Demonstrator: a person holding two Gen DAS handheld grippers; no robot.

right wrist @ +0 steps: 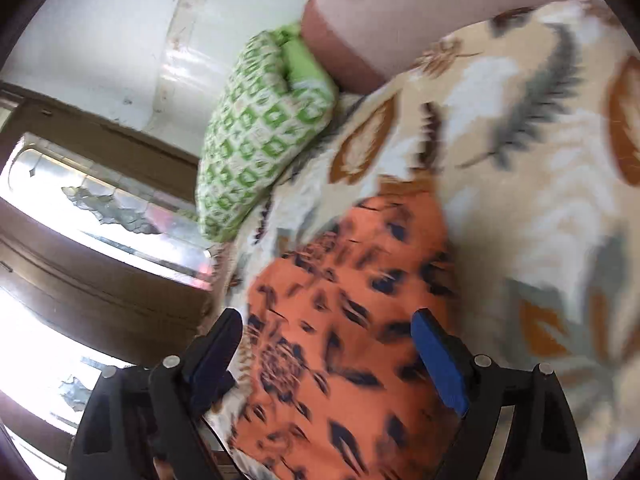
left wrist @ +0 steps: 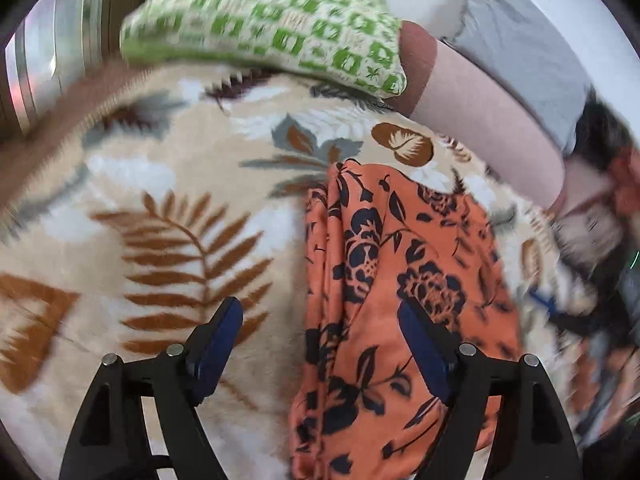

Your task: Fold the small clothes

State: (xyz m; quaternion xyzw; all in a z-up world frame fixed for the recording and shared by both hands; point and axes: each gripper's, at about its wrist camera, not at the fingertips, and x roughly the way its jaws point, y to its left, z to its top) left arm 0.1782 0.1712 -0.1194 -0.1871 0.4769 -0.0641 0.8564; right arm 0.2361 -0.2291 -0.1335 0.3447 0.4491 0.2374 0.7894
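Note:
An orange garment with a dark floral print (left wrist: pixel 392 288) lies in a long folded strip on a cream leaf-patterned blanket (left wrist: pixel 168 208). My left gripper (left wrist: pixel 320 312) is open just above it, the right finger over the cloth, the left finger over bare blanket. In the right wrist view the same garment (right wrist: pixel 344 320) lies under my right gripper (right wrist: pixel 326 324), which is open with both fingers spread over the cloth. Neither gripper holds anything. Both views are motion-blurred.
A green-and-white patterned pillow (left wrist: pixel 264 20) lies at the blanket's far edge, also in the right wrist view (right wrist: pixel 260 128). A pinkish bolster (left wrist: pixel 480 120) sits beside it. A window with brown frame (right wrist: pixel 100 208) is beyond the bed edge. Dark clutter (left wrist: pixel 600 240) lies at the right.

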